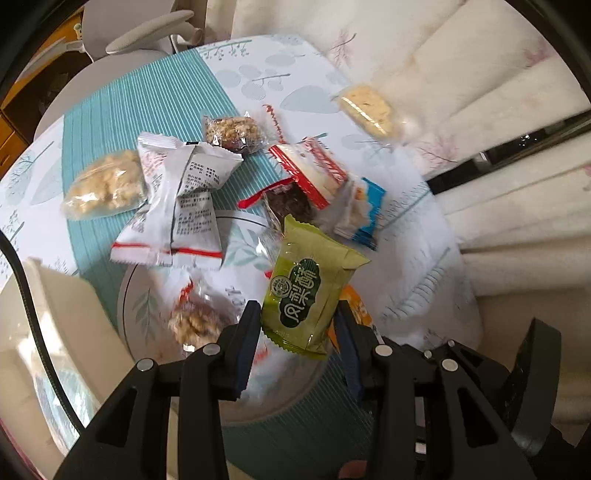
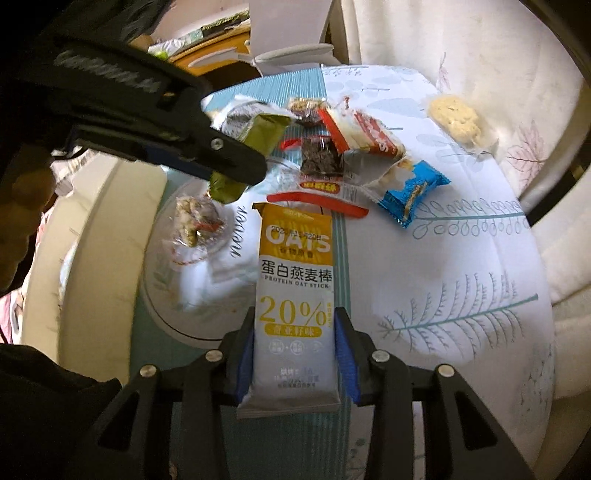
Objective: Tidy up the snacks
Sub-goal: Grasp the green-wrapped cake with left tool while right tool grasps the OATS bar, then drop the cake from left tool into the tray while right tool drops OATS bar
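My left gripper is shut on a green pineapple-cake packet, held above a white plate. In the right wrist view the same left gripper shows at upper left with the green packet between its pads. My right gripper is shut on a white and yellow oat stick packet, held upright above the table. One clear-wrapped nut cluster lies on the plate. Several other snacks lie on the table beyond the plate, among them a blue packet and a dark brownie.
Farther off lie two white packets, a pale puffed cluster, a nut bar and a pale cake by the far edge. Cream cushions border the table on the right; a chair stands behind.
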